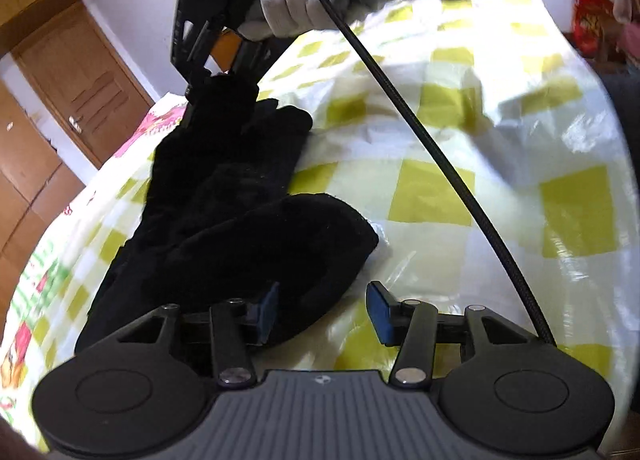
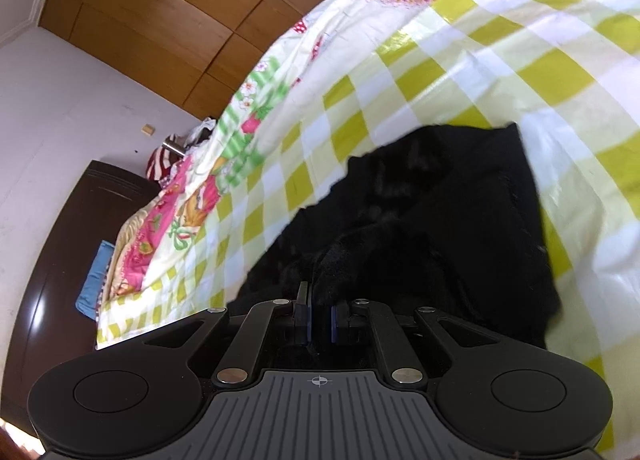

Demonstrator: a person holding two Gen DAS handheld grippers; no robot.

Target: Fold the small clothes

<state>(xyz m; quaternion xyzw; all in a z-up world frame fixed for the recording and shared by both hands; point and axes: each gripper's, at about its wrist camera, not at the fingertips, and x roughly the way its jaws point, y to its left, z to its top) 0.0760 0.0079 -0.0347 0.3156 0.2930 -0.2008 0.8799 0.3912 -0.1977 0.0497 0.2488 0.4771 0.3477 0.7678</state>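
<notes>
Left wrist view: the left gripper (image 1: 322, 314) stands wide and empty over the black garment (image 1: 224, 195), rumpled on the checked sheet (image 1: 440, 187). Right wrist view: the right gripper (image 2: 320, 318) pinches the cloth's edge; folding appears unfinished.

Yellow-checked bedcover (image 2: 460, 71), wooden wardrobe (image 2: 168, 15), dark bedside cabinet (image 2: 60, 260).

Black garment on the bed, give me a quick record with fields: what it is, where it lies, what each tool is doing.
item: black garment, fuzzy, partly bunched
surface: yellow-checked plastic sheet over a bed
left tool: open, pads apart, nothing pinched, at the garment's near edge
right tool: shut on the black garment, one end of it
right hand: gloved, gripping the tool handle
</notes>
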